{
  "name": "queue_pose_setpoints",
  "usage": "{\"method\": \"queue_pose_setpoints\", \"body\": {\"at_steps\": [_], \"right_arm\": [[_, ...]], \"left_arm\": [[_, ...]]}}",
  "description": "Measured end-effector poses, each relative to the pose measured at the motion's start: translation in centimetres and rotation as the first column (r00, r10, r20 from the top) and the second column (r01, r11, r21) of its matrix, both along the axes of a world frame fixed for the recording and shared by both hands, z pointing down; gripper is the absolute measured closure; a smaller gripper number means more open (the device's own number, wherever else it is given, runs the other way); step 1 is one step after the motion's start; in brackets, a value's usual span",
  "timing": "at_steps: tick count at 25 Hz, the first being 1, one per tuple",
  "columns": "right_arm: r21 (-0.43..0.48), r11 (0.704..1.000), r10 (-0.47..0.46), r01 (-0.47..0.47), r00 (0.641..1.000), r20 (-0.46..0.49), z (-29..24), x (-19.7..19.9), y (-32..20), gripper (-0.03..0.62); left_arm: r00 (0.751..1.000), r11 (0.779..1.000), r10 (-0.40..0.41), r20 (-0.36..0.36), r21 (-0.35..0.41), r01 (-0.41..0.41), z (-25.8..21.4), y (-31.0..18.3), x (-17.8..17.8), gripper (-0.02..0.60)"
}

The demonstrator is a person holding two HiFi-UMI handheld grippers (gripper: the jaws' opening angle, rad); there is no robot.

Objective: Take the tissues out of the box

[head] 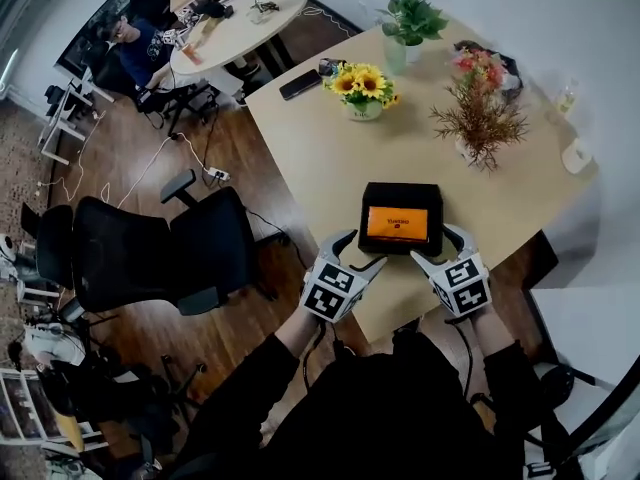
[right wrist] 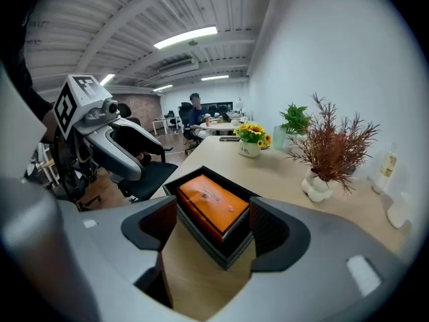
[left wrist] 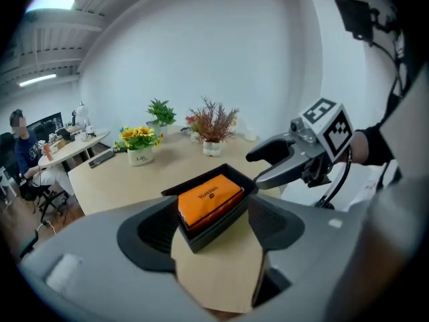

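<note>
Pale wood counter [head: 320,138] fills the middle of an office room, and at its near edge the left gripper [head: 361,250] and the right gripper [head: 438,245] both have their jaws spread wide with nothing pinched, angled down at the black box [head: 400,189] just ahead of and between them. Inside that box the orange tissue pack [head: 397,223] lies flat and looks untouched. By my reading the task has not begun: closing on the pack and lifting it clear of the box are both left to do.
</note>
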State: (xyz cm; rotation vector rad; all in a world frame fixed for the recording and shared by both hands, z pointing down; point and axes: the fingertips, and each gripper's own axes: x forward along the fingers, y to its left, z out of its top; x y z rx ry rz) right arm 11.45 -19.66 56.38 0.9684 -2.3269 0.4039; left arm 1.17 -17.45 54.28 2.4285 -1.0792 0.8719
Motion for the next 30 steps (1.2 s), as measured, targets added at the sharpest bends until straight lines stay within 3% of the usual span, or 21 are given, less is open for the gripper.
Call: {"method": "queue_pose_setpoints", "body": {"at_steps": [7,12,16,22,27,30], "right_arm": [[-0.091,0.986,-0.144,0.137,0.987,-0.065,2.9,-0.3,-2.0,0.240],[-0.157,0.964,-0.236,0.213,0.962,-0.140,5.1,-1.2,-2.6,0.241],[-0.201,0.951,-0.270,0.233,0.946,-0.178,5.8,-2.1,-3.0,0.266],[-0.217,0.949,-0.282,0.228,0.922,-0.263,7.2,-2.3,-3.5,0.330],[-0.241,0.942,-0.300,0.234,0.908,-0.292,7.7,-2.5,-3.7,0.341],[-0.236,0.935,-0.332,0.265,0.889,-0.316,7.6,-2.9,-3.5,0.355]], "left_arm": [[0.993,0.994,-0.010,0.116,-0.107,0.023,4.4,-3.4,1.4,0.268],[0.971,0.983,0.093,0.222,-0.175,-0.054,6.9,-4.8,1.9,0.268],[0.944,0.968,0.170,0.283,-0.227,-0.106,8.5,-5.3,1.9,0.270],[0.933,0.961,0.173,0.317,-0.263,-0.089,10.1,-6.0,1.9,0.302],[0.915,0.951,0.206,0.347,-0.293,-0.103,10.2,-6.2,2.3,0.316],[0.887,0.940,0.237,0.396,-0.323,-0.107,10.4,-5.9,2.8,0.359]]}}
